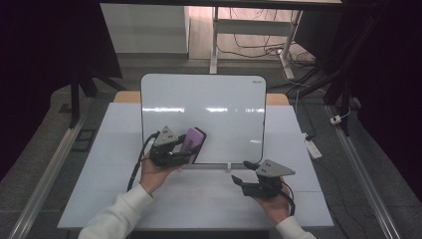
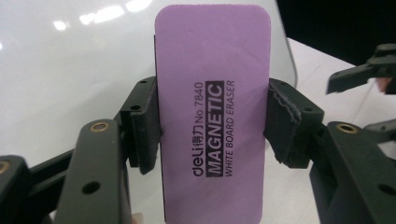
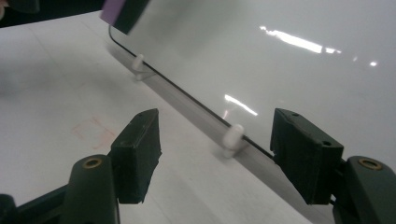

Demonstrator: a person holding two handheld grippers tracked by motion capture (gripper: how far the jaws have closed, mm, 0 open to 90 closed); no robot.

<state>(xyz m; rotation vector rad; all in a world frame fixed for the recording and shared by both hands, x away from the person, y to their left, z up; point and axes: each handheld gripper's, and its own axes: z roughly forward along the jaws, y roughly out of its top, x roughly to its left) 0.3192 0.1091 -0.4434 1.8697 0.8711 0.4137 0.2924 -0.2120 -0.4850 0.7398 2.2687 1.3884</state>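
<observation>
From the high view, a whiteboard [image 1: 203,117] stands propped across the middle of the table [image 1: 119,194]. The left gripper [image 1: 185,149] holds a purple eraser [image 1: 193,142] at the board's lower left corner; the right gripper [image 1: 239,172] hovers near its lower right corner.

In the left gripper view, the jaws are clamped on the eraser's [image 2: 212,112] long sides.

In the right gripper view, the jaws are spread wide, empty, facing the board's [image 3: 280,60] bottom edge. Wiping looks to be the step in hand; next, flat pressure and a sweep. No containers present.
</observation>
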